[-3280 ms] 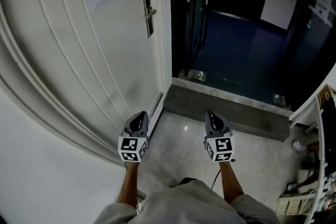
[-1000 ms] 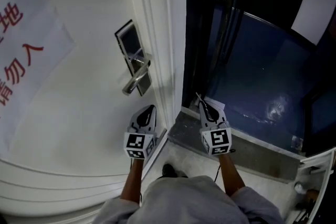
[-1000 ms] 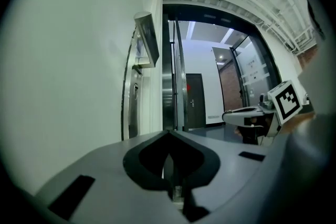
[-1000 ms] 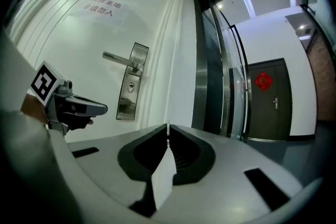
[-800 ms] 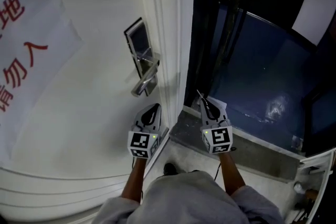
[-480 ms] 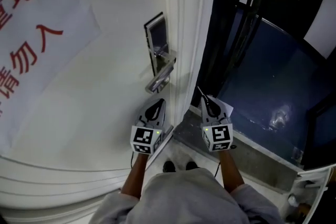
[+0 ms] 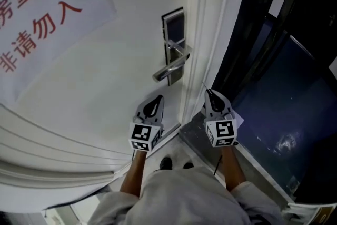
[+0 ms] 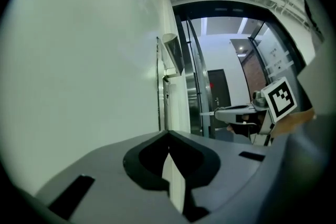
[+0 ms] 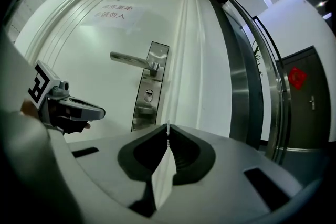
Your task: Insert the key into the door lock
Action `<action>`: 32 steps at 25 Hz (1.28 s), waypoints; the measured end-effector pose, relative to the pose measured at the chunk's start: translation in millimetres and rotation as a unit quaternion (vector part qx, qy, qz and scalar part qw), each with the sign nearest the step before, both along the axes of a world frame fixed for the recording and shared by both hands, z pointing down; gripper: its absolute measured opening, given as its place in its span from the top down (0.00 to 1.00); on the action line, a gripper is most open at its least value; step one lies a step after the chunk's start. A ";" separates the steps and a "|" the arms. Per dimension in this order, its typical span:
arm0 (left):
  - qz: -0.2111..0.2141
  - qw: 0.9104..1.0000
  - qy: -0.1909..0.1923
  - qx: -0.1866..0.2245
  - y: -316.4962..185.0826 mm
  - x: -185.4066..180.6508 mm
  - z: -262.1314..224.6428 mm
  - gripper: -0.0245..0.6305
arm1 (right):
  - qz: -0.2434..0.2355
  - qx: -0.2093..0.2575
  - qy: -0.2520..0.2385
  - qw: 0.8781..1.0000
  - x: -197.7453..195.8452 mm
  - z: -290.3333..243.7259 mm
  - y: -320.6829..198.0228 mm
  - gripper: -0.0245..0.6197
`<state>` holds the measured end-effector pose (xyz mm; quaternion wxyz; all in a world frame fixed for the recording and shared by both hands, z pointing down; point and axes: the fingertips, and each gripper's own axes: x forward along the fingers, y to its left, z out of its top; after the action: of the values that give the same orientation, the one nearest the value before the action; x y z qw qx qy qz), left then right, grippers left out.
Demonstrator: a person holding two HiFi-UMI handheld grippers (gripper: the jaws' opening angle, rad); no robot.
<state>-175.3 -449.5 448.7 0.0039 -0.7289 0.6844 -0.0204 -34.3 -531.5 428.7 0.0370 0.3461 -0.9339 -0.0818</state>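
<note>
The steel lock plate (image 7: 173, 42) with its lever handle (image 7: 171, 68) sits on the white door (image 7: 105, 87). In the right gripper view the plate (image 9: 151, 81) shows its keyhole (image 9: 148, 95) under the handle (image 9: 131, 59). My right gripper (image 7: 209, 92) is shut on a thin key (image 9: 167, 128), seen edge-on and poking past the jaw tips, below and right of the lock. My left gripper (image 7: 157, 98) is shut with nothing in it, just under the handle and close to the door.
A paper notice (image 7: 42, 8) with red characters is stuck on the door at upper left. The white door frame (image 7: 210, 29) runs beside the lock. Right of it a dark doorway opens onto a blue floor (image 7: 284, 108). The person's shoes (image 7: 174, 164) stand at the threshold.
Both grippers have come closer to the door and the lock has shifted right and up in the head view. Both stay shut, the key still in the right one.
</note>
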 end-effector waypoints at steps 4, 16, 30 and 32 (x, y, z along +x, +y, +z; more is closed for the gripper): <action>-0.050 0.999 -0.004 0.001 22.3 -11.7 -4.0 0.94 | -0.043 0.004 -0.004 0.999 -14.4 -5.4 7.0 0.92; -0.180 0.984 -0.005 0.005 95.4 -49.5 -5.1 0.94 | -0.155 0.016 0.008 0.988 -56.3 -12.2 41.8 0.92; -0.195 0.981 -0.010 0.014 104.2 -52.0 -8.2 0.93 | -0.176 0.099 0.051 0.978 -65.4 -33.1 40.8 0.92; -0.191 0.981 -0.009 0.014 101.5 -51.8 -8.2 0.94 | -0.170 0.146 0.079 0.971 -66.7 -40.9 37.9 0.92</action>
<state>-227.2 -347.9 440.5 0.0168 -0.5844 0.8111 -0.0177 -101.0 -493.6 387.8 0.0454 0.1766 -0.9511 -0.2494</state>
